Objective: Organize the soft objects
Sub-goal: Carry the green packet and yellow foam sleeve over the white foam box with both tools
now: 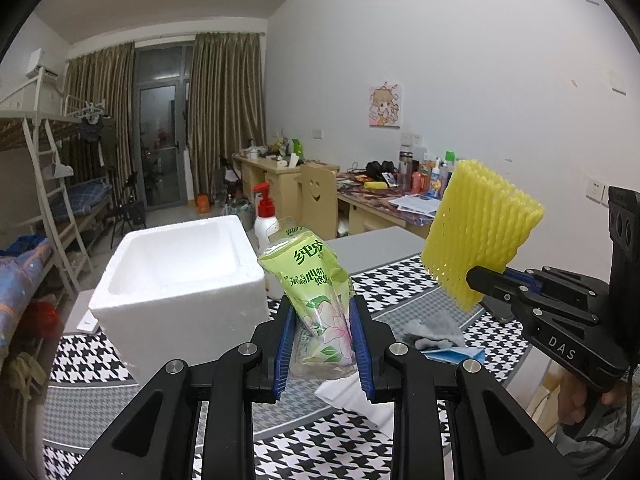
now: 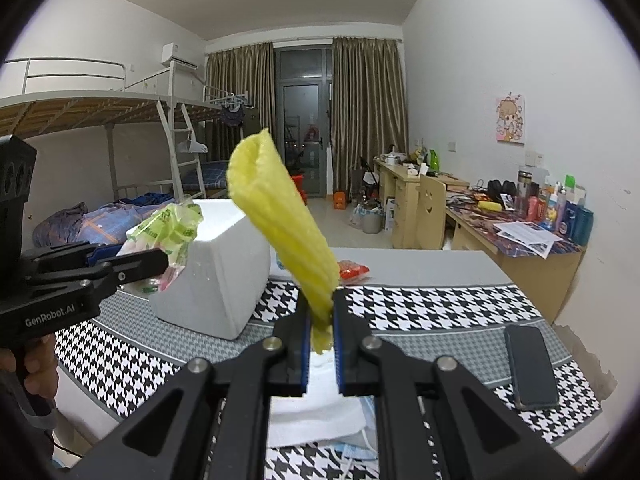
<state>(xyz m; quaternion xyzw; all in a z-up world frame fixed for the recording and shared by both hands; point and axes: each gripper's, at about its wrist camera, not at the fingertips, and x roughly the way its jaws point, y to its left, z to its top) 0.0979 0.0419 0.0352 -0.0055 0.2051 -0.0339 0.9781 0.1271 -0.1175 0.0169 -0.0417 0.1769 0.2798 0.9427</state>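
My left gripper is shut on a green tissue pack and holds it above the table, just right of a white foam box. My right gripper is shut on a yellow foam net sleeve and holds it upright above the table. The right gripper shows in the left wrist view with the sleeve. The left gripper shows in the right wrist view with the tissue pack, beside the foam box.
A houndstooth cloth covers the table. On it lie a grey cloth, white tissue, a blue mask, a black phone and a red packet. A spray bottle stands behind the box.
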